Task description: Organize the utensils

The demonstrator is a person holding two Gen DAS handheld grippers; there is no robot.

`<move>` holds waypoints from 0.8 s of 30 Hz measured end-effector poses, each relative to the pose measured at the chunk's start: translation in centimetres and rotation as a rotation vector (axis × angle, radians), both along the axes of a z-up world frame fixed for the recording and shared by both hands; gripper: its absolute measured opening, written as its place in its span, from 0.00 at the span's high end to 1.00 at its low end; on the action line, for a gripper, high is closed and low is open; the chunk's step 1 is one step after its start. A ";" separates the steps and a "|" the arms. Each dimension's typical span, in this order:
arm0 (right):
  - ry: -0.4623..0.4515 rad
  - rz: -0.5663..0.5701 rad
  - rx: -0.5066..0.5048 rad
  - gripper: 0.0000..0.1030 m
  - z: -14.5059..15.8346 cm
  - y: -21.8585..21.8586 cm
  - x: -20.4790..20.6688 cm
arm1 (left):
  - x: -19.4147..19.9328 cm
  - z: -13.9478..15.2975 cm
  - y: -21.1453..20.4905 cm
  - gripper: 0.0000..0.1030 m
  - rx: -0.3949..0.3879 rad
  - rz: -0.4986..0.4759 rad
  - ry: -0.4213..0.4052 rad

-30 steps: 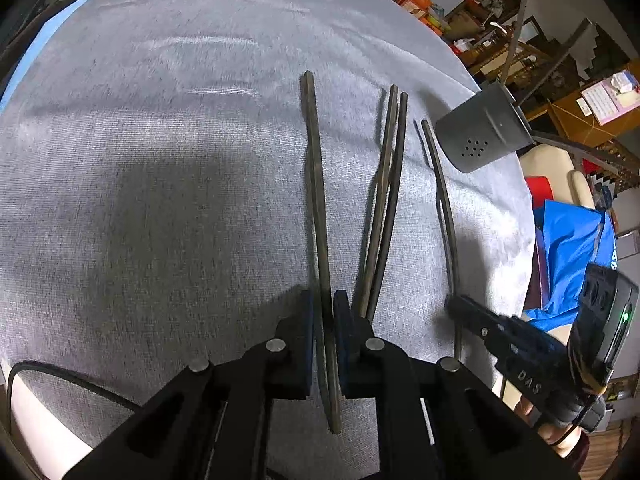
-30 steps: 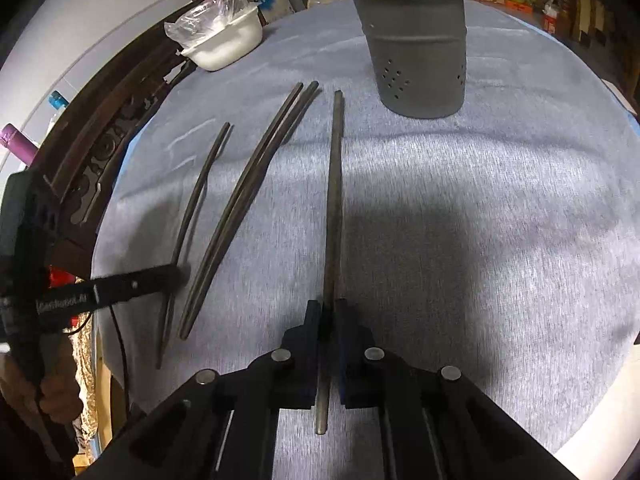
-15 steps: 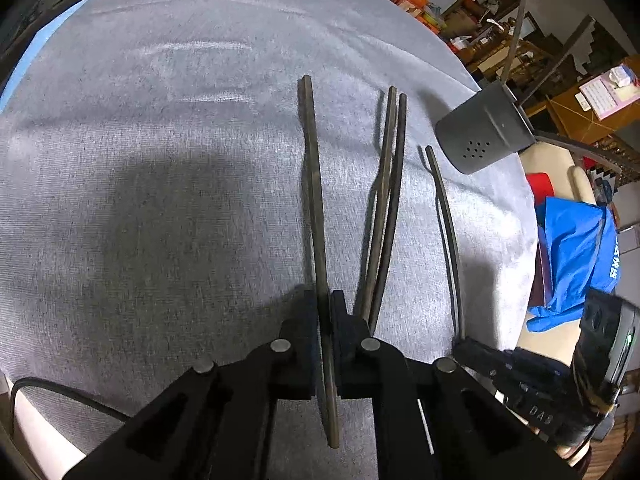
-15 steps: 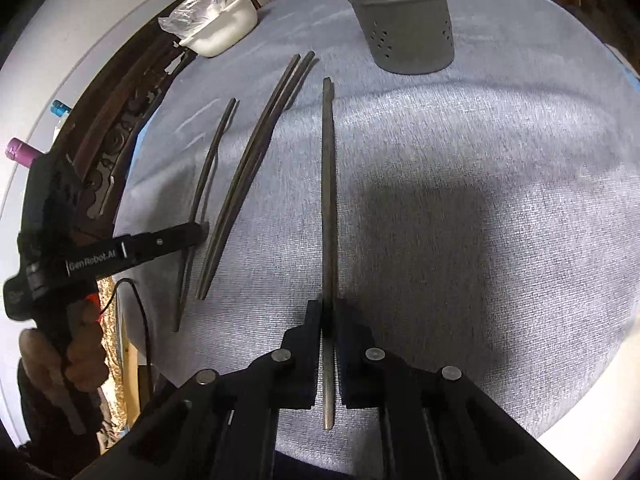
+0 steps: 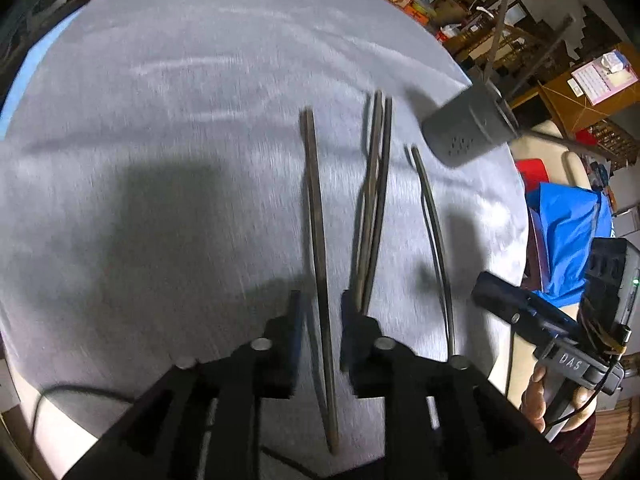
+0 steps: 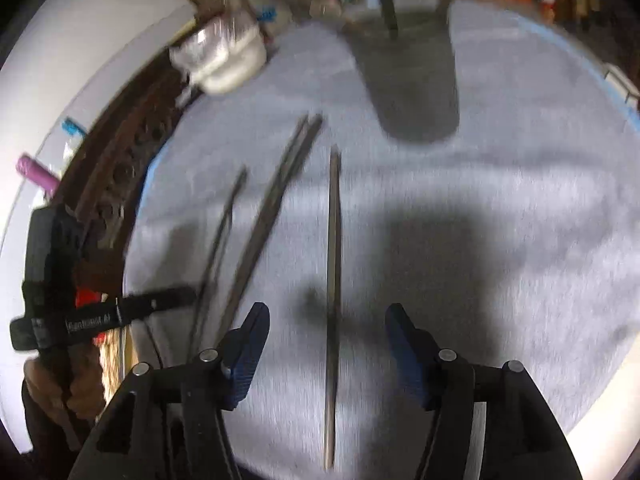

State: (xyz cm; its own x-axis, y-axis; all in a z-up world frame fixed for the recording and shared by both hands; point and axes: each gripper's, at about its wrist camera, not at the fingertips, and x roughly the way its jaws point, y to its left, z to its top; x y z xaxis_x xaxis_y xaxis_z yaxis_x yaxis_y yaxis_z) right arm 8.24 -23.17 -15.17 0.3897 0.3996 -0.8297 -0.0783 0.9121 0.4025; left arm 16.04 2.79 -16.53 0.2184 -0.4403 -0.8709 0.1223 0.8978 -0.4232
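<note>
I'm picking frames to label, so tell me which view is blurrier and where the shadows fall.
Right wrist view: heavy motion blur, the utensil holder and white container smeared; a dark shadow lies on the cloth right of the chopstick. Left wrist view: milder blur, chopsticks readable, a broad shadow left of the centre chopstick; fisheye bending in both.

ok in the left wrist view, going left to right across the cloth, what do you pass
single chopstick between the left gripper's opening jaws → pair of chopsticks lying together → lone chopstick → grey perforated utensil holder → right gripper held in a hand at the table's edge
</note>
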 end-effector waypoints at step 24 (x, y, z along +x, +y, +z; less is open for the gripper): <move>0.016 -0.031 -0.210 0.94 -2.9 4.6 8.2 | 8.5 -1.1 -2.0 0.80 0.072 0.065 0.075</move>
State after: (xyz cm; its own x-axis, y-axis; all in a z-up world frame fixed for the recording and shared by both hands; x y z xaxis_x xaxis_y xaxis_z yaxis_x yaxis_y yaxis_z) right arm 16.45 -18.60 -18.08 0.3852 0.2058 -0.8996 -0.0442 0.9778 0.2048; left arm 24.57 0.82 -17.59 0.1771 -0.3628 -0.9149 0.0330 0.9312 -0.3629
